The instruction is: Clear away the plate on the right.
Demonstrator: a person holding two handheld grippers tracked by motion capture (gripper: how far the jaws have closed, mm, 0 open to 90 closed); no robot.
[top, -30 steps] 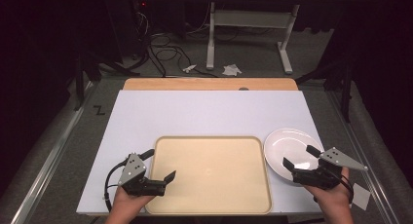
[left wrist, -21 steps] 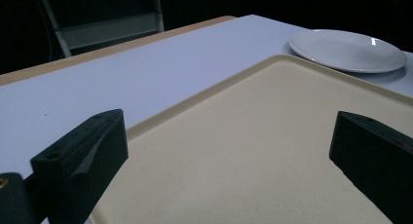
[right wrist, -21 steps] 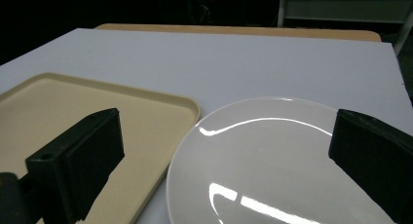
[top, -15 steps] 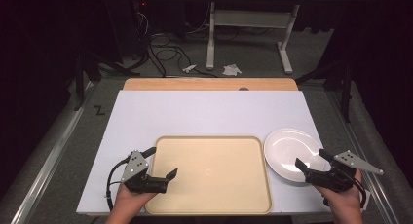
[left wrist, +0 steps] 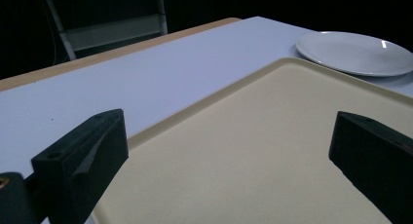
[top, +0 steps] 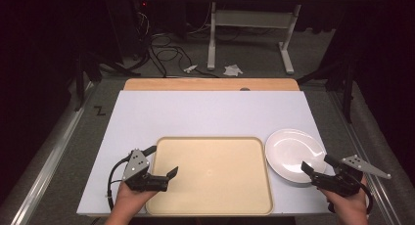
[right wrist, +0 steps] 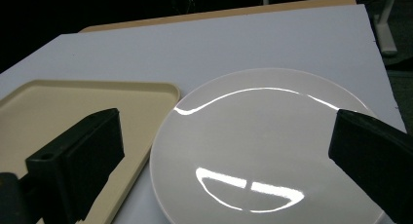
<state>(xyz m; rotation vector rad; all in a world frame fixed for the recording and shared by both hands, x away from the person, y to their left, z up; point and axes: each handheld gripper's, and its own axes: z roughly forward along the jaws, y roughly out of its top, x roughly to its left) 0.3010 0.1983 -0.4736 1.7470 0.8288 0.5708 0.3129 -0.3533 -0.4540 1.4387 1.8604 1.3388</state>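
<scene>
A beige tray lies at the near middle of the white table top. Just to its right sits a white plate. My left gripper is open over the tray's left near corner, one jaw above the rim and one above the tray floor; the left gripper view shows nothing between its jaws but tray, with the plate far off. My right gripper is open at the plate's near right edge. In the right gripper view its jaws straddle the plate, beside the tray.
A wooden strip runs along the table's far edge. Beyond it the dark floor holds cables, crumpled paper and white desk legs. Metal rails flank the table on both sides.
My right hand has drifted slightly to the right along the plate's near edge, still open. The left gripper has barely moved.
</scene>
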